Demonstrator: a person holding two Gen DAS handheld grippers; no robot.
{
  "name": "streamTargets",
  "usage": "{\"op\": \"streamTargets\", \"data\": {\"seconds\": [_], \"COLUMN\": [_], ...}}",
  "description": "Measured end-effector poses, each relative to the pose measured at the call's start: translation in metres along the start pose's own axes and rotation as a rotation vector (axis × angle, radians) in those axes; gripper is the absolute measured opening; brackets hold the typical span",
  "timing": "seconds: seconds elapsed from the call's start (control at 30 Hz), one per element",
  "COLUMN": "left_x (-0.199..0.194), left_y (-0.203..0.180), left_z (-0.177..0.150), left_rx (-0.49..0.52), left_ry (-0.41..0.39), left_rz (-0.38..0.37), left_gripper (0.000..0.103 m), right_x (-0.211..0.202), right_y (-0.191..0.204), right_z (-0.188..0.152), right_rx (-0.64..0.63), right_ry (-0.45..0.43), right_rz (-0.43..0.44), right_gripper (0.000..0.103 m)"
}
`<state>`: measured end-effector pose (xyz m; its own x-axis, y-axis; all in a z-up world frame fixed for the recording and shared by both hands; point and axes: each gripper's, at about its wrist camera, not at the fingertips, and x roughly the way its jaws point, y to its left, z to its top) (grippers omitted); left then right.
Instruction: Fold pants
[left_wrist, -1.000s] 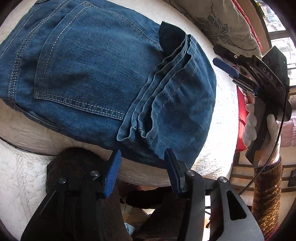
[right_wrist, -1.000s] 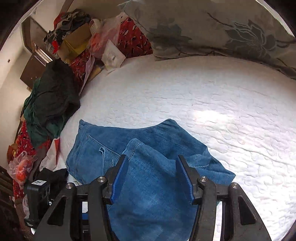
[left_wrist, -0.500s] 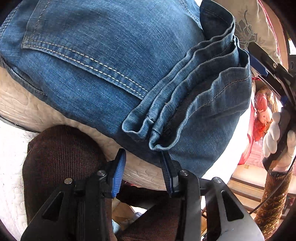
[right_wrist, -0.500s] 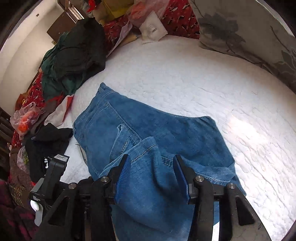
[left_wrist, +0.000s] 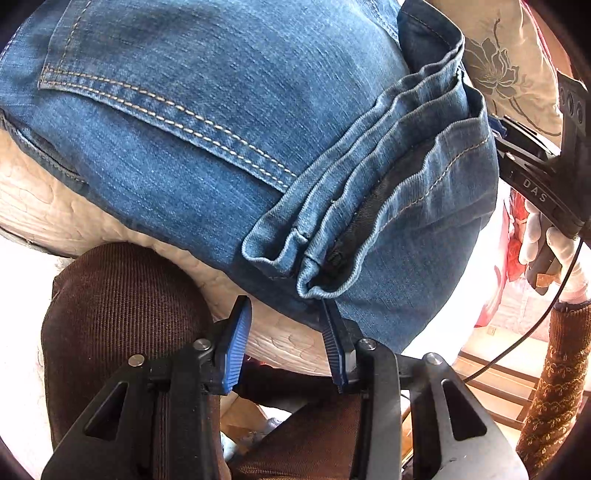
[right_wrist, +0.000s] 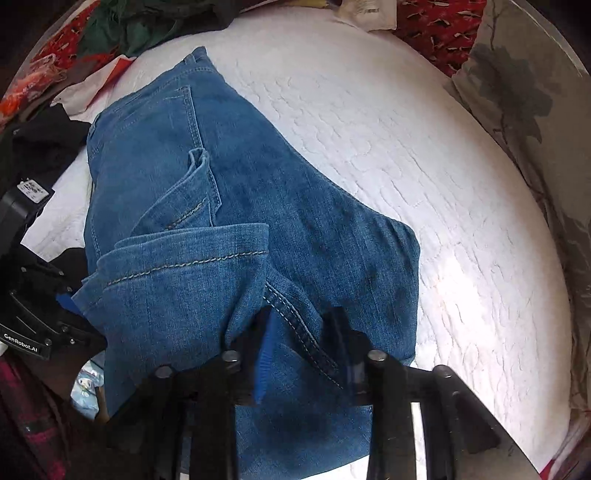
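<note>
Blue jeans (left_wrist: 207, 122) lie folded on a white quilted bed (right_wrist: 424, 166), with the leg hems stacked on top near the bed's front edge. In the left wrist view my left gripper (left_wrist: 286, 328) is open just below the hem bundle (left_wrist: 314, 258), its right finger touching the fabric edge. In the right wrist view the jeans (right_wrist: 236, 221) fill the centre; my right gripper (right_wrist: 303, 350) is open with its jaws down over the near fold of denim. The right gripper also shows in the left wrist view (left_wrist: 535, 177).
A floral grey pillow (right_wrist: 524, 74) lies at the bed's right side. A pile of clothes and bags (right_wrist: 74, 44) sits at the far left. My brown-trousered knee (left_wrist: 122, 314) presses against the bed edge below the jeans.
Both grippers have moved closer to the jeans. The left jaws have narrowed under the hem bundle. The right gripper has come down onto the near fold.
</note>
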<state>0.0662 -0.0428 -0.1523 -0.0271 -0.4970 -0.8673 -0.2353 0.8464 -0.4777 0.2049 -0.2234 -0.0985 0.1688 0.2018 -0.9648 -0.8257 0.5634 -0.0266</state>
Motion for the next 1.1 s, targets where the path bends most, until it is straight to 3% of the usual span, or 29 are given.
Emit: {"op": "streamTargets", "data": {"seconds": [0.1,0.2,0.27,0.37,0.43,0.5,0.57,0.67,0.7,0.73,0.77,0.83,0.9,0.97,1.03,1.1], "left_x": [-0.003,-0.005,0.000,0.000,-0.008,-0.019,-0.028,-0.030,-0.027,-0.026,-0.023,-0.016,-0.008,-0.009,-0.016,-0.027], "left_y": [-0.001,-0.009,-0.007,-0.003,-0.005,-0.010,-0.016,-0.021,-0.021,-0.019,-0.017,-0.013,-0.009,-0.006,-0.003,-0.004], "left_z": [-0.001,0.001,0.002,0.000,-0.003,-0.006,-0.006,-0.004,-0.003,-0.001,0.001,0.007,0.010,0.009,0.007,0.001], "left_rx": [-0.014,0.019,0.010,0.000,0.014,0.035,0.055,0.078,0.078,0.076,0.068,0.046,0.011,-0.007,-0.003,0.017], "left_ry": [-0.003,-0.030,-0.012,0.003,-0.011,-0.047,-0.086,-0.106,-0.102,-0.098,-0.096,-0.083,-0.059,-0.050,-0.052,-0.050], "left_rz": [-0.021,-0.004,-0.005,-0.014,-0.020,-0.026,-0.031,-0.025,-0.023,-0.020,-0.009,0.003,-0.004,-0.026,-0.040,-0.091], "left_gripper": [0.035,0.035,0.035,0.035,0.035,0.035,0.035,0.035,0.035,0.035,0.035,0.035,0.035,0.035,0.035,0.035], "right_x": [-0.014,-0.016,-0.015,-0.035,-0.050,-0.057,-0.049,-0.024,-0.016,-0.015,-0.016,-0.019,-0.004,-0.004,-0.021,-0.041], "right_y": [0.001,-0.048,-0.060,-0.061,-0.066,-0.063,-0.049,-0.028,-0.021,-0.019,-0.018,-0.022,-0.025,-0.029,-0.041,-0.057], "right_z": [-0.009,-0.026,-0.041,-0.042,-0.038,-0.028,-0.013,0.000,0.006,0.010,0.014,0.022,0.028,0.029,0.019,-0.001], "right_rx": [-0.060,0.135,0.220,0.306,0.381,0.414,0.381,0.302,0.271,0.259,0.268,0.289,0.280,0.299,0.382,0.493], "right_ry": [-0.018,-0.007,-0.018,-0.121,-0.206,-0.264,-0.238,-0.147,-0.125,-0.131,-0.158,-0.203,-0.129,-0.121,-0.172,-0.240], "right_rz": [-0.031,-0.065,-0.022,0.026,0.116,0.197,0.207,0.117,0.073,0.080,0.095,0.111,0.064,0.079,0.106,0.142], "right_gripper": [0.002,0.003,0.003,0.009,0.011,0.026,0.031,0.029,0.009,0.002,0.001,0.001,0.001,0.003,0.006,0.018]}}
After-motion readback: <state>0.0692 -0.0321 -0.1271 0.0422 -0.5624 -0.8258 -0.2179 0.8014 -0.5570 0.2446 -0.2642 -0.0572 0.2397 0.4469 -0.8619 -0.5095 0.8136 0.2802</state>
